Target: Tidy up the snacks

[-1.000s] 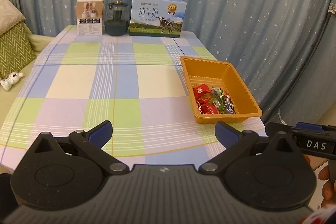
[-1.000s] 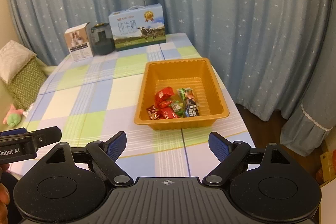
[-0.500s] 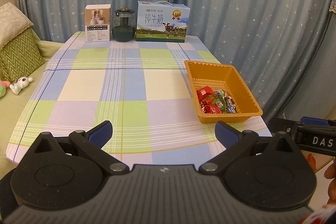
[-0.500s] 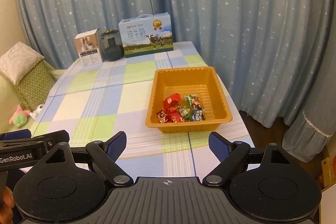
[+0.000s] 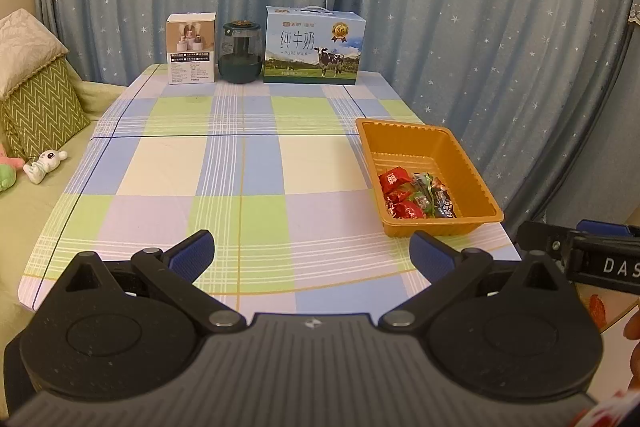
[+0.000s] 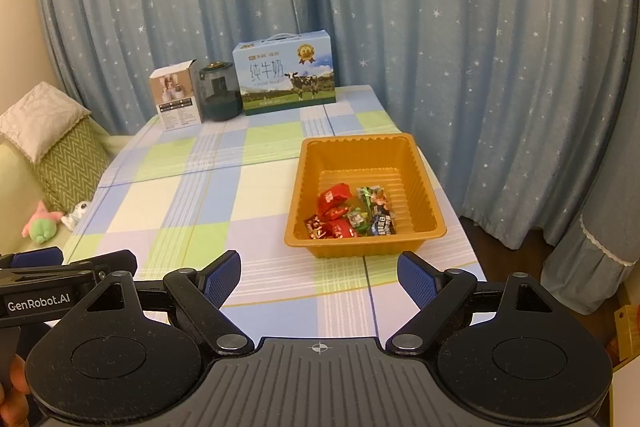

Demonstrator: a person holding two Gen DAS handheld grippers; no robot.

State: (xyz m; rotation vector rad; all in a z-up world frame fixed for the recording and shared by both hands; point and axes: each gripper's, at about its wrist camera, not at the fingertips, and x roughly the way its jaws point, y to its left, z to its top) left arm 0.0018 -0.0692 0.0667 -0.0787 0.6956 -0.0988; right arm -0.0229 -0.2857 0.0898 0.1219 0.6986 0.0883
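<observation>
I see the snacks (image 6: 352,213) lying in a small heap of red, green and dark wrappers at the near end of the orange tray (image 6: 424,183), which sits on the table (image 5: 256,187) close to its right edge, toward the near right corner. The tray's long axis runs from the near edge toward the far edge, so the far half of it is bare. No loose snack shows on the cloth. My right gripper (image 6: 319,279) hangs over the near edge almost straight in front of the tray, jaws spread wide and empty. My left gripper (image 5: 311,254) is also spread and empty, with the tray off to its right. I judge the right hand the nearer one for any reach into the tray. A milk carton (image 5: 314,47), a dark jar (image 5: 241,53) and a small box (image 5: 191,49) line the far edge.
</observation>
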